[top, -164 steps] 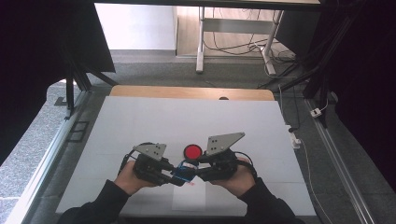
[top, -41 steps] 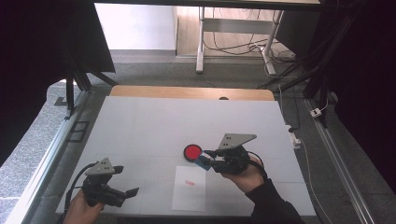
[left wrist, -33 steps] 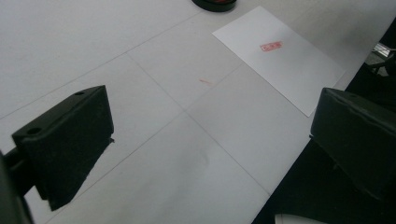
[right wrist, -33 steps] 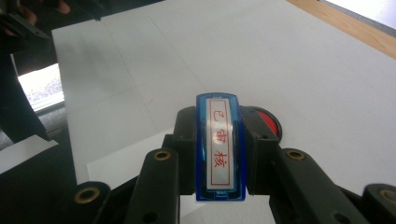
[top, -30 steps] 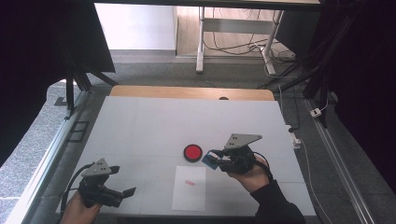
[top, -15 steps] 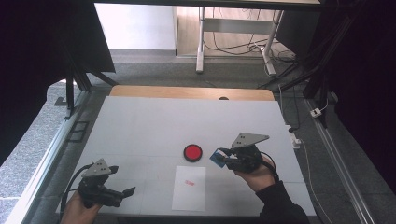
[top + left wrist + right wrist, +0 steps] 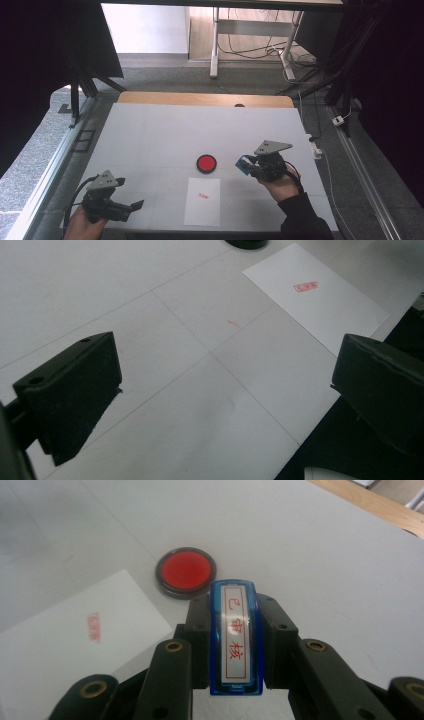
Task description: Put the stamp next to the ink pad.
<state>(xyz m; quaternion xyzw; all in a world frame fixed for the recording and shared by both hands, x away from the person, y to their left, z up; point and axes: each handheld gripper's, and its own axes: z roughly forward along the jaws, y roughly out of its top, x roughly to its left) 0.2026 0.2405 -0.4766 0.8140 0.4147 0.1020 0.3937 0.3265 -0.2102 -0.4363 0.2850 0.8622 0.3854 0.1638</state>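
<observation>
Carried rightward and a little lower since the earlier frames, the blue stamp (image 7: pixel 244 164) is held clamped in the right claw (image 7: pixel 248 165), clear of the red ink pad (image 7: pixel 206 163). Stamping is judged finished: one red mark (image 7: pixel 202 196) shows on one paper sheet (image 7: pixel 202 207) on the desk (image 7: pixel 165 135). The left claw (image 7: pixel 131 206) rests apart, empty.

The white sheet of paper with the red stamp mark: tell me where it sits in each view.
High view: the white sheet of paper lies at bottom centre, just below the red ink pad.
Left gripper view: upper right, with the stamp mark near its top.
Right gripper view: lower left, partly behind the jaws.
Shared landmark: the small red stamp mark printed on the sheet.
</observation>
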